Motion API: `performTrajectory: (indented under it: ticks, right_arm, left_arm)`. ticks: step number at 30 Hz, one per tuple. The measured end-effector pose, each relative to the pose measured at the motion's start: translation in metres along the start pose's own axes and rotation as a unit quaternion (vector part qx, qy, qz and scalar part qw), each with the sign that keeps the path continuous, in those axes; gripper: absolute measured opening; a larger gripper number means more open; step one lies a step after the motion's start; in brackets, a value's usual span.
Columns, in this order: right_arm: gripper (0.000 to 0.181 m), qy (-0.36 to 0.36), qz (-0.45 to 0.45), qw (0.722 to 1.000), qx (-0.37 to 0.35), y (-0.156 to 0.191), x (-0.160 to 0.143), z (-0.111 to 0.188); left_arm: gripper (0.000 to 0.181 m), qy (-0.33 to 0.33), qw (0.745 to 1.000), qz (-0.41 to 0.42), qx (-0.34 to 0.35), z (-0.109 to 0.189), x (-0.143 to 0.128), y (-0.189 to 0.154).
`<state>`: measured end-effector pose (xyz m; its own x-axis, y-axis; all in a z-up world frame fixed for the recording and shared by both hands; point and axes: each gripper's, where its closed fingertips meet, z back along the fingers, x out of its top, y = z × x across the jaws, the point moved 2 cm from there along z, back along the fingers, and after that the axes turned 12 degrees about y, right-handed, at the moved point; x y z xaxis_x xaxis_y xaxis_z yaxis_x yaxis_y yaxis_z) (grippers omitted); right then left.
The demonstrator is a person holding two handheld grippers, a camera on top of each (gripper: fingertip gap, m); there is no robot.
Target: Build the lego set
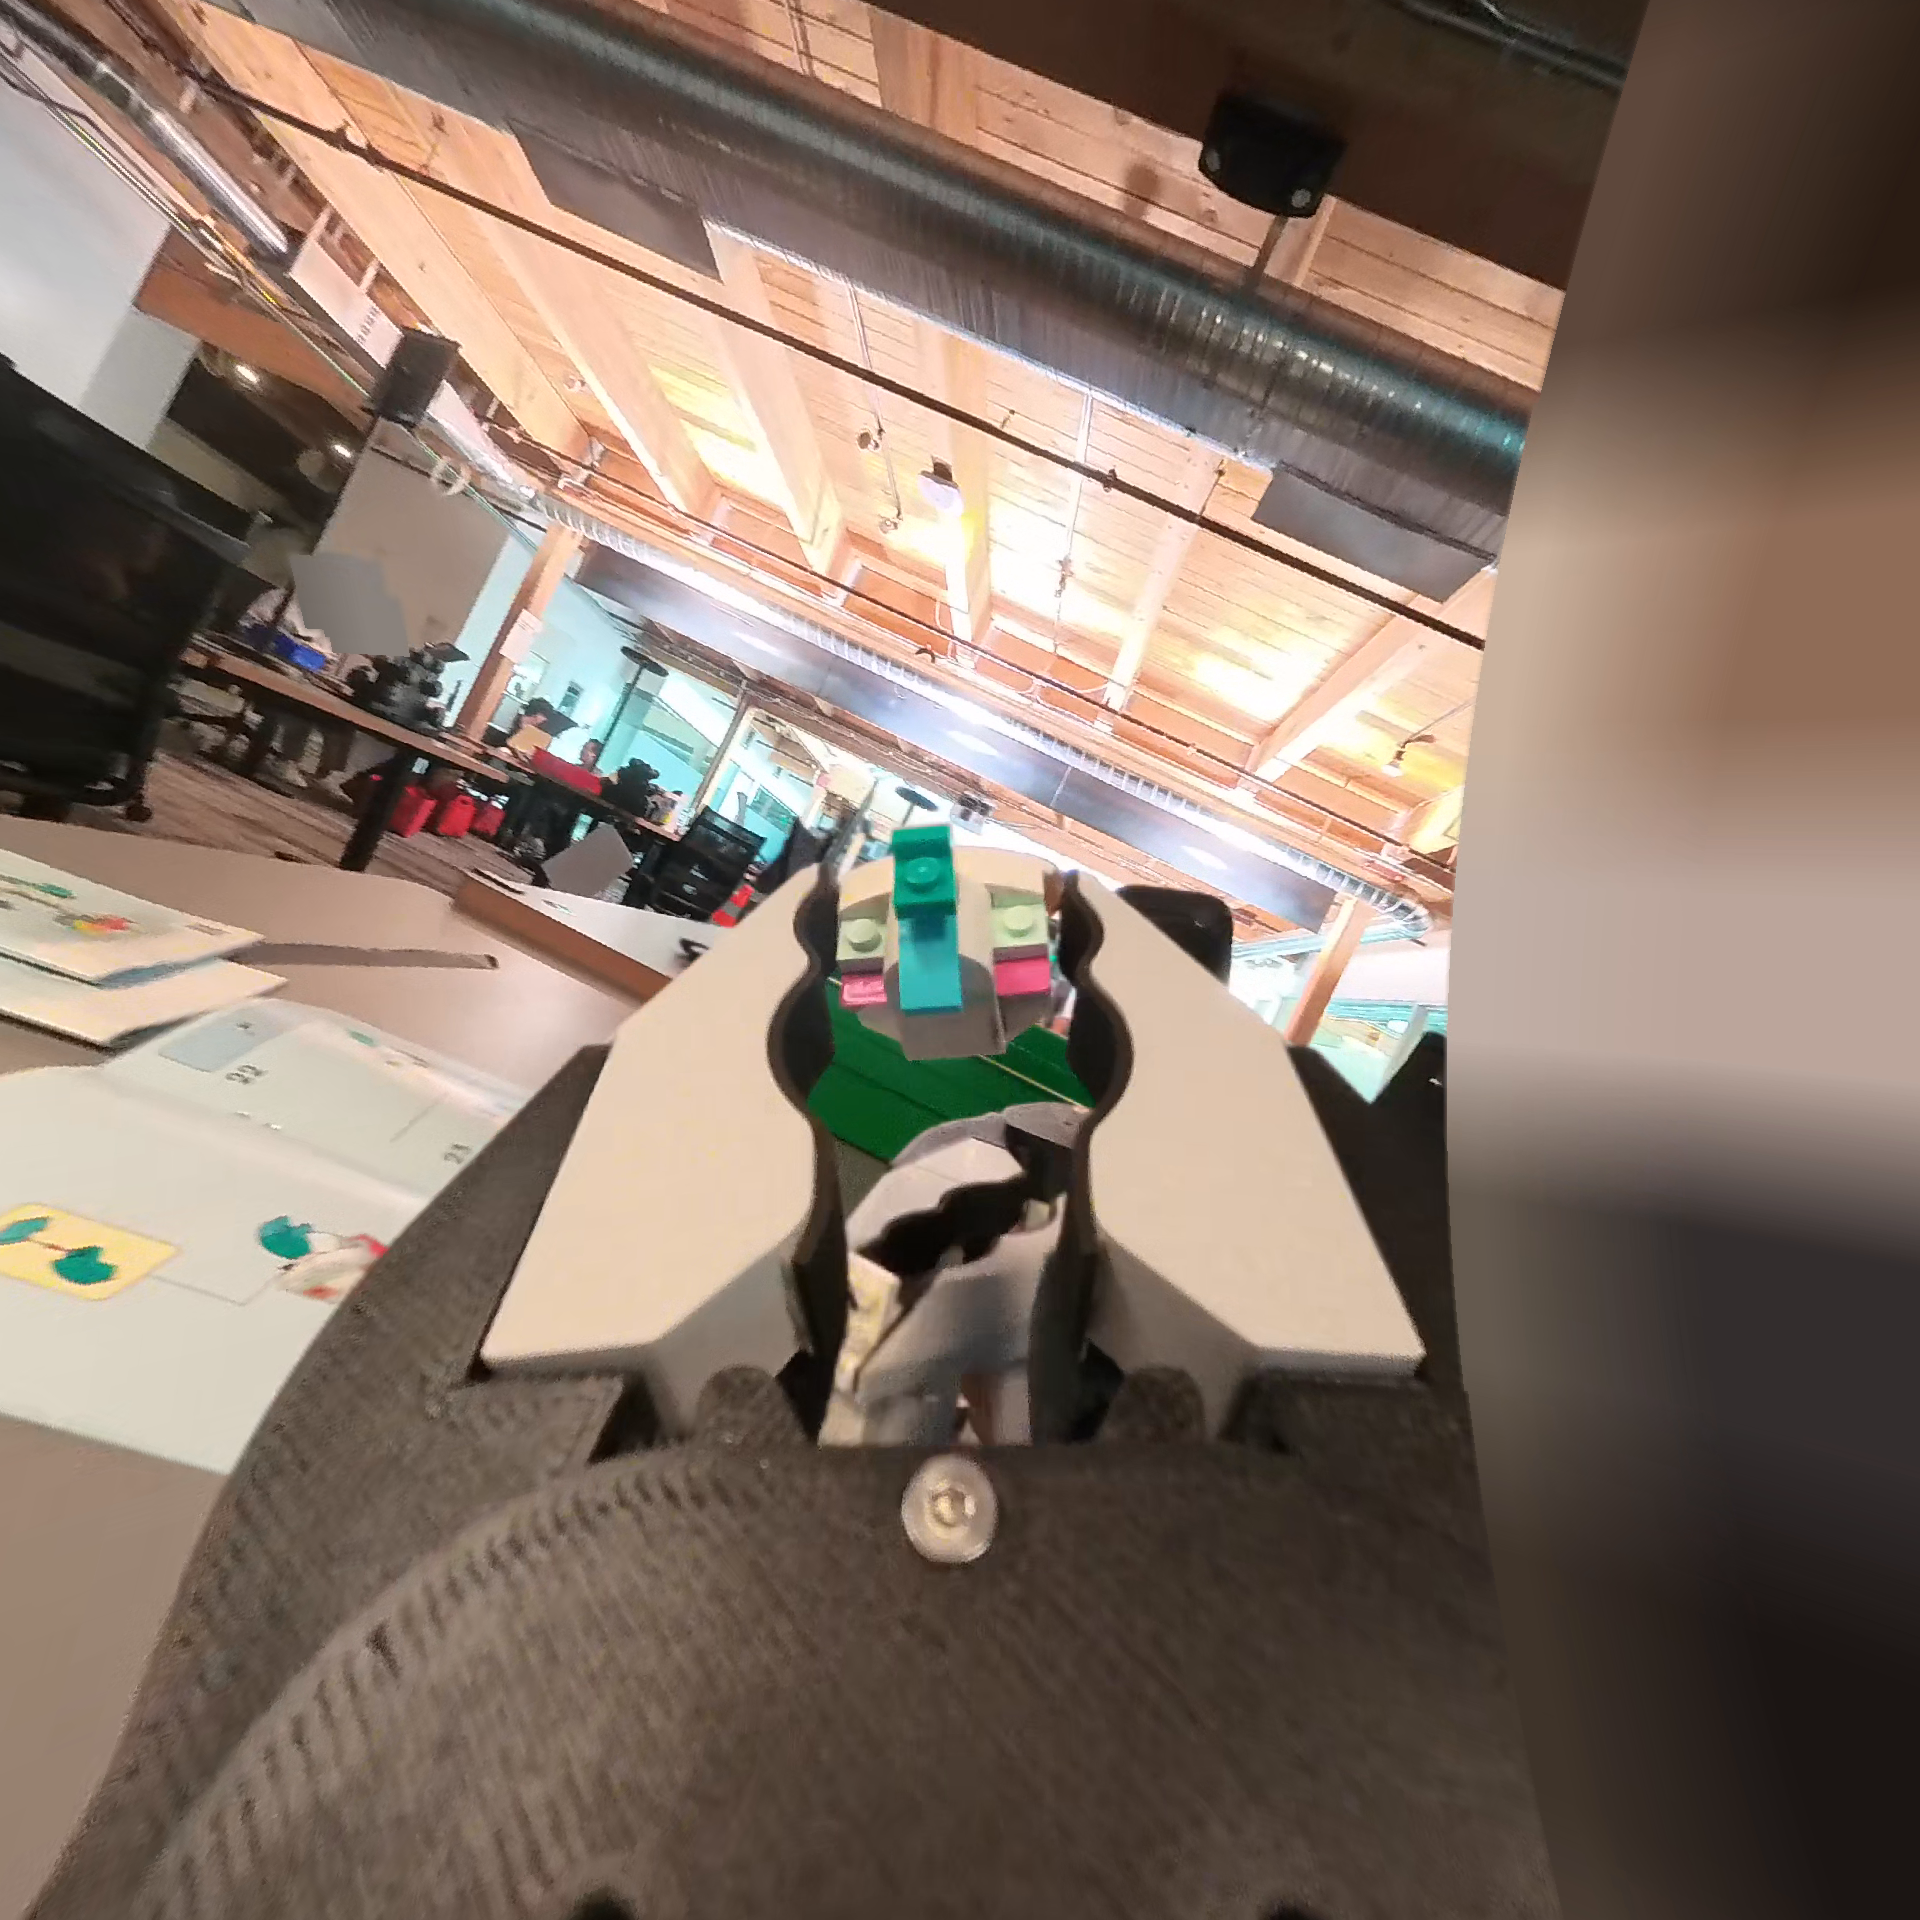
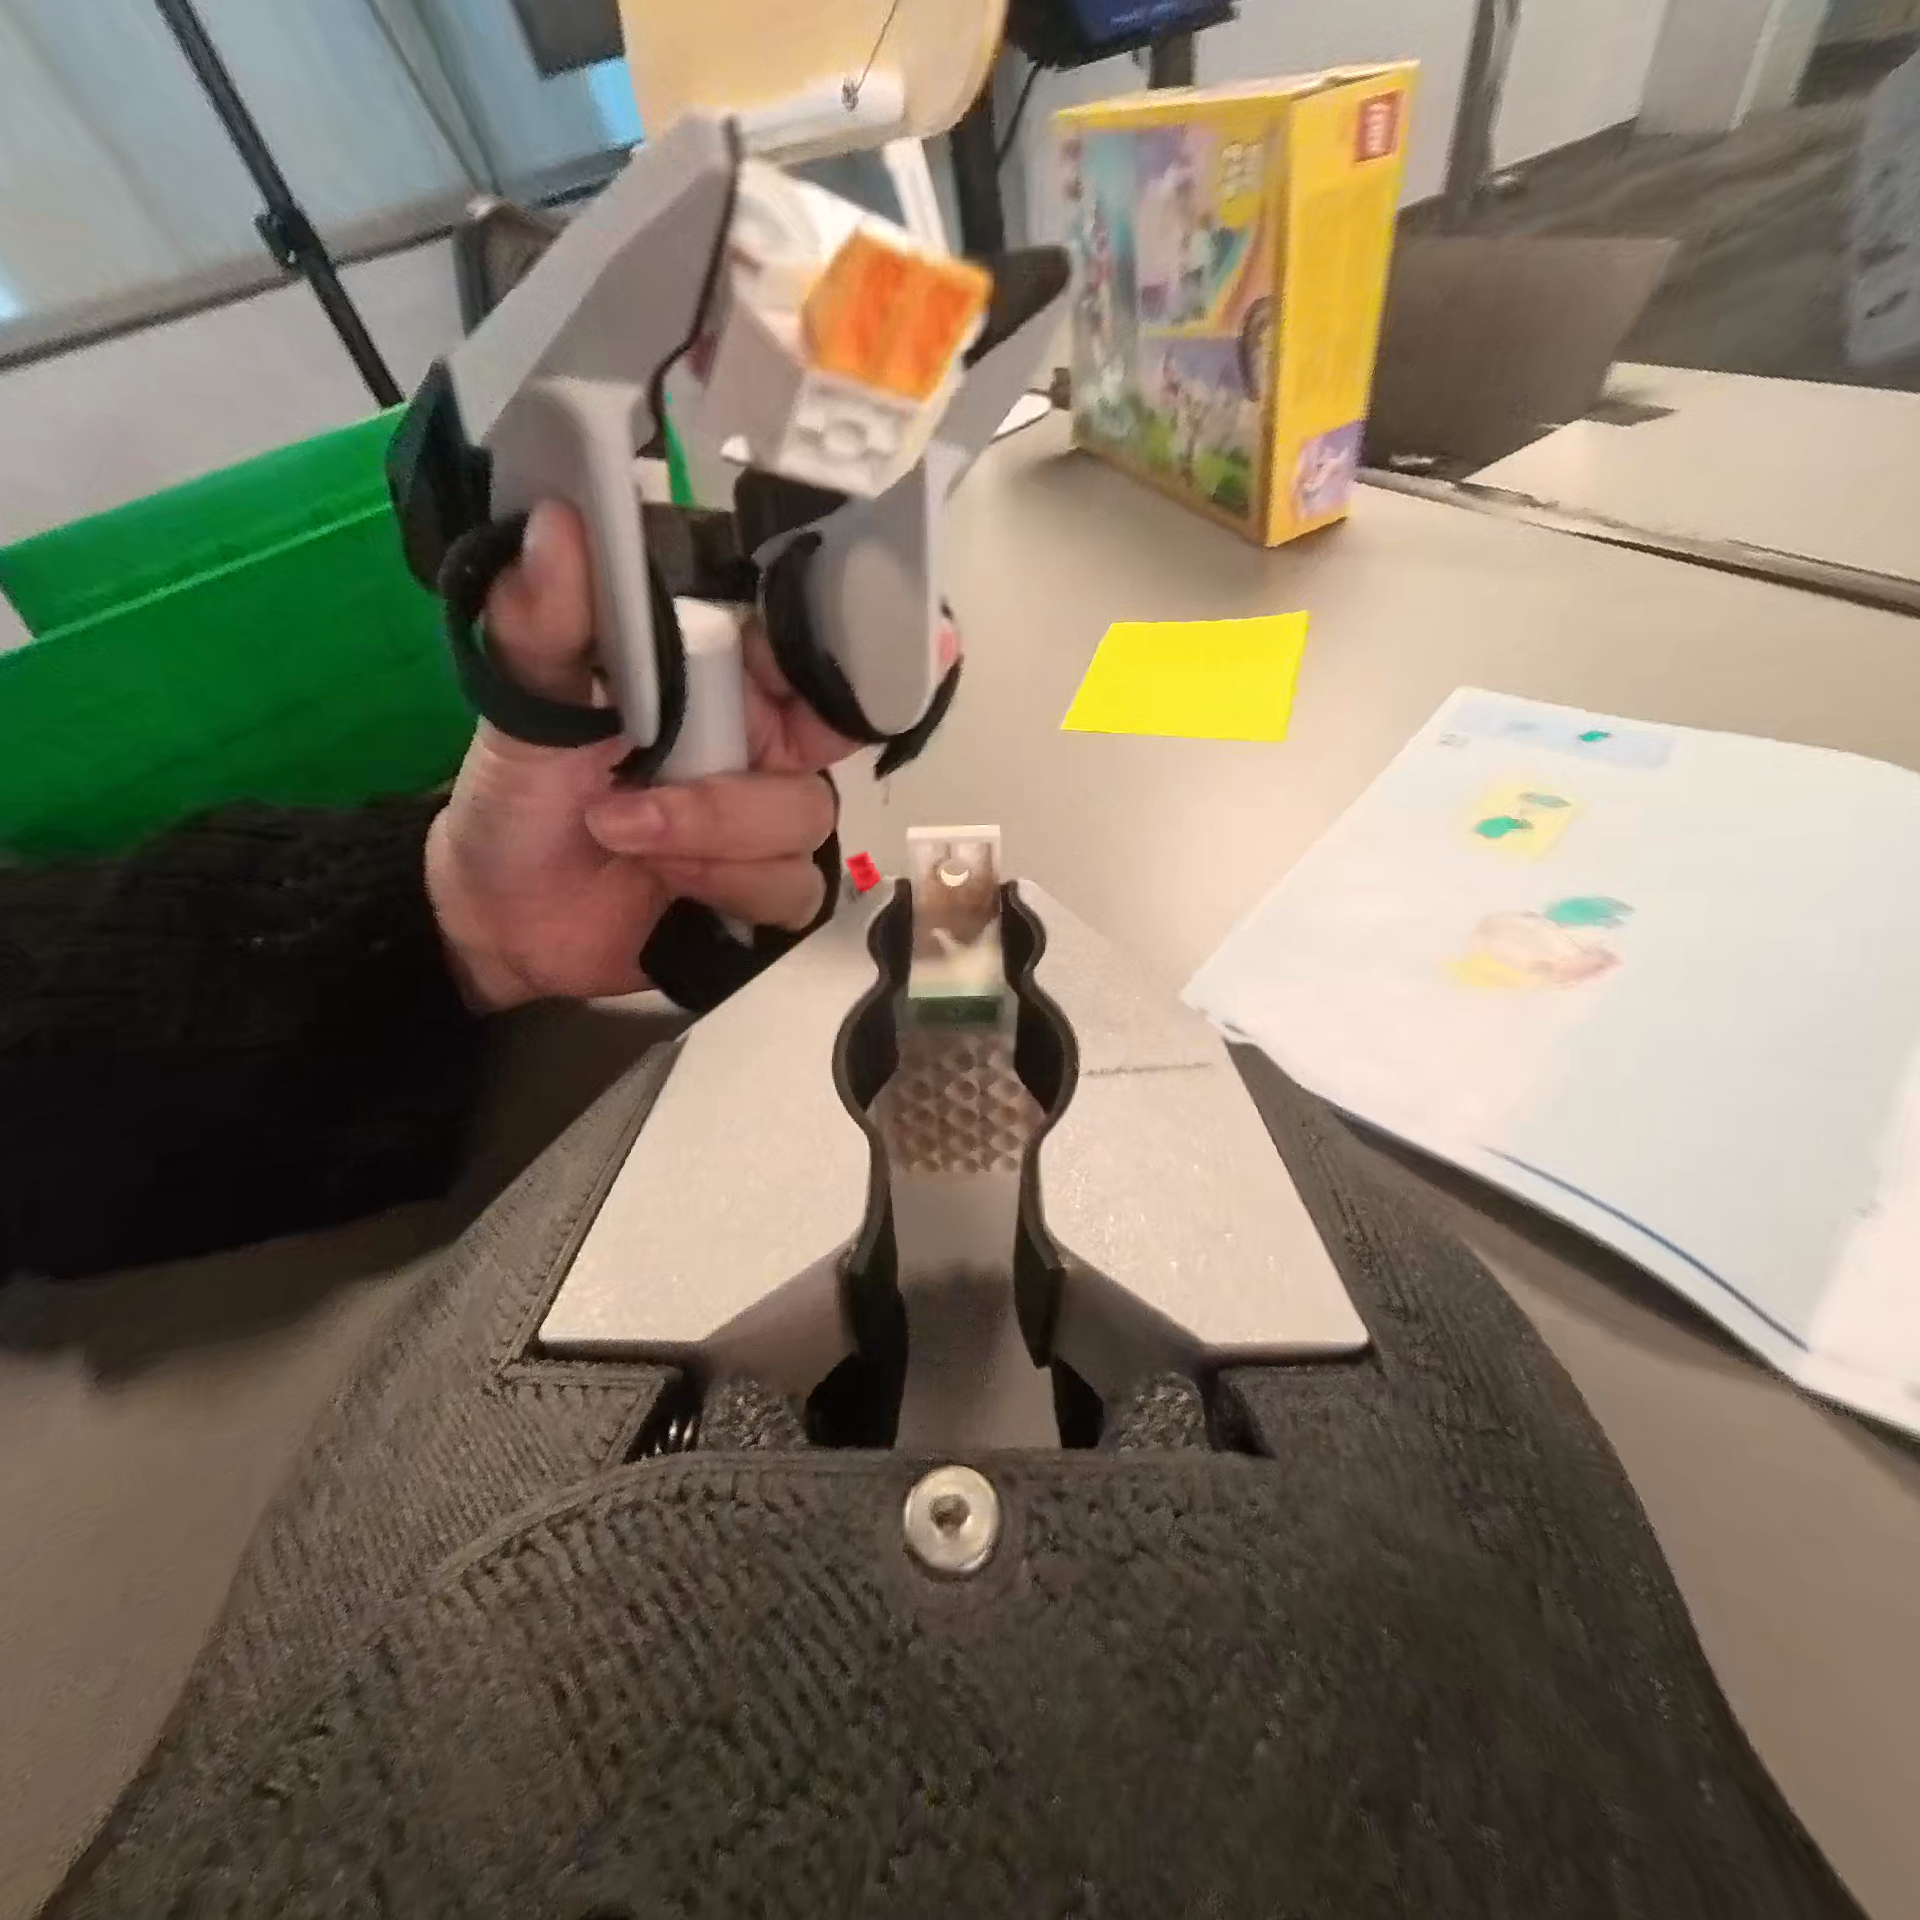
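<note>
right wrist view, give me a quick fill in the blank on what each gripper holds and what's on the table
The left gripper holds a white lego build with an ____ top.
The right gripper is shut on a small ____ piece.
The sticky note on the table is ____.

Missing: orange; white; yellow

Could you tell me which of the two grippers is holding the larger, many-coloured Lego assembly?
The left gripper: it clamps the white, teal and pink assembly, while the right gripper pinches only one small white piece.
</note>
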<state>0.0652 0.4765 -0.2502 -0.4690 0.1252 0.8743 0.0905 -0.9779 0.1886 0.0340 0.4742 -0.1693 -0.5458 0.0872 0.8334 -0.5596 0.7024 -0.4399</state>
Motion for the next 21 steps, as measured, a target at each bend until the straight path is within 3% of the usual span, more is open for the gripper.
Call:
performTrajectory:
  ticks: [5,9,17,19,21]
  right_arm:
    - [0.014,-0.024,0.063,0.995,0.071,0.027,0.011,-0.017]
    - [0.014,-0.008,0.090,0.992,0.088,0.030,0.008,-0.023]
    - [0.015,0.047,0.125,0.990,0.047,0.016,-0.005,-0.014]
    - [0.011,0.023,0.124,0.992,0.026,0.012,0.009,-0.009]
    - [0.004,-0.046,0.105,0.993,-0.019,-0.002,0.037,0.006]
  left_arm:
    - [0.042,-0.003,0.998,-0.039,0.039,0.016,0.012,0.011]
    - [0.041,-0.019,0.998,-0.039,0.044,0.025,0.021,0.014]
    - [0.041,-0.004,0.999,-0.038,0.031,0.020,0.015,0.012]
    - [0.041,-0.006,0.999,-0.036,0.029,0.021,0.016,0.012]
    - [0.041,-0.010,0.999,-0.028,0.027,0.024,0.018,0.012]
